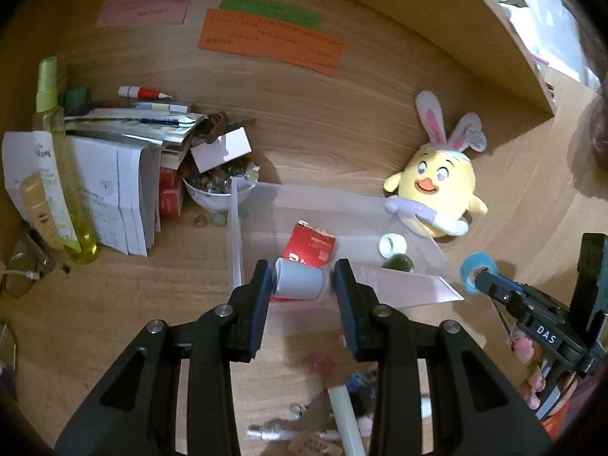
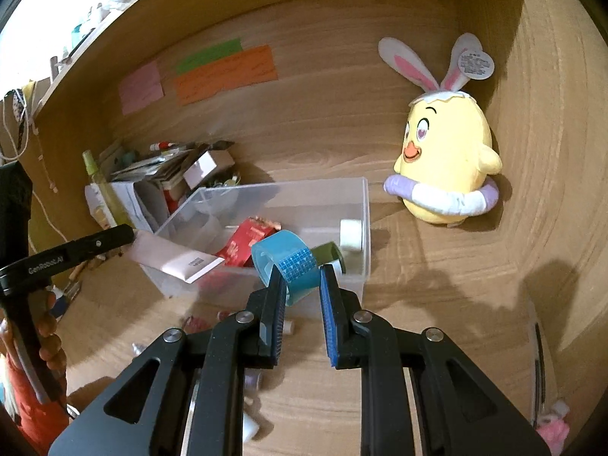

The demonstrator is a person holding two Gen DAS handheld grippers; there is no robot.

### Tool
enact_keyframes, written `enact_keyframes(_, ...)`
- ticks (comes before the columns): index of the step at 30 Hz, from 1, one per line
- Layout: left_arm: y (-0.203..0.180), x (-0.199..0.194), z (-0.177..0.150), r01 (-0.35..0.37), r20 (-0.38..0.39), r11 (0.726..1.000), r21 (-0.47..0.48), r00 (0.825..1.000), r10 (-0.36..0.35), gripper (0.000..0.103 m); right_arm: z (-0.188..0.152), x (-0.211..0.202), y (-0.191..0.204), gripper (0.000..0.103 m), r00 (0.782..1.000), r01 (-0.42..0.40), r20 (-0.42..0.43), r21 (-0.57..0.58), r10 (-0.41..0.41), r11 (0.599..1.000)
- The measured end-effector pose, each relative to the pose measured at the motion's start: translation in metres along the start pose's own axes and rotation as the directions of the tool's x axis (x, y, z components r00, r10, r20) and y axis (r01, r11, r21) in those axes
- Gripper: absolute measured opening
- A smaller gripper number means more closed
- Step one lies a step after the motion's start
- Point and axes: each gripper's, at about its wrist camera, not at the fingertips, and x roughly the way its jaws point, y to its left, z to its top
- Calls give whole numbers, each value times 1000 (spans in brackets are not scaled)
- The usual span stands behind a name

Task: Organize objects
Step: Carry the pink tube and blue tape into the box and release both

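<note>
Through my left wrist camera, my left claw [image 1: 302, 279] was closed on the grey cylindrical cap of a pale pink squeeze tube [image 1: 402, 285], whose flat crimped tail stretched right over the near edge of the clear plastic bin [image 1: 323, 199]. Inside the bin lay a crumpled red packet [image 1: 313, 245], a white tape roll [image 1: 392, 245] and a dark green roll [image 1: 398, 263]. A white bowl of glass pebbles [image 1: 218, 186] sat just left of the bin, a soft yellow chick plush with rabbit ears [image 1: 437, 186] to its right. My right claw [image 1: 479, 279] showed at the far right with a blue tape roll [image 1: 477, 269] at its tip.

Through my right wrist camera, my right claw [image 2: 302, 277] was narrowed onto the glossy blue tape roll [image 2: 287, 262], pinching its grid-printed band just above the bin's near wall [image 2: 364, 228]. The pink tube [image 2: 178, 260] slanted across the bin's left corner, held by my left claw [image 2: 129, 233]. The plush [image 2: 446, 163] leaned against the wood-grain back wall.
</note>
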Motion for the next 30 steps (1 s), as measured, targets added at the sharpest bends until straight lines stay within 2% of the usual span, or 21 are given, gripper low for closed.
enact_keyframes(6, 2, 22, 8, -25, -22, 999, -29, 999, 24, 34, 13, 15, -6, 16, 1000, 9, 1, 2, -9, 1000)
enact_keyframes(16, 5, 62, 10, -54, -97, 998, -37, 994, 50, 34, 16, 45, -17, 16, 999, 31, -45, 10, -30, 999)
enact_keyframes(20, 5, 71, 9, -42, -115, 998, -40, 993, 37, 34, 15, 57, -18, 16, 997, 47, -68, 2, -46, 999)
enact_keyframes(30, -7, 75, 7, -110, -91, 993, 45, 989, 113, 34, 13, 75, -10, 16, 989, 109, -98, -64, -115, 992)
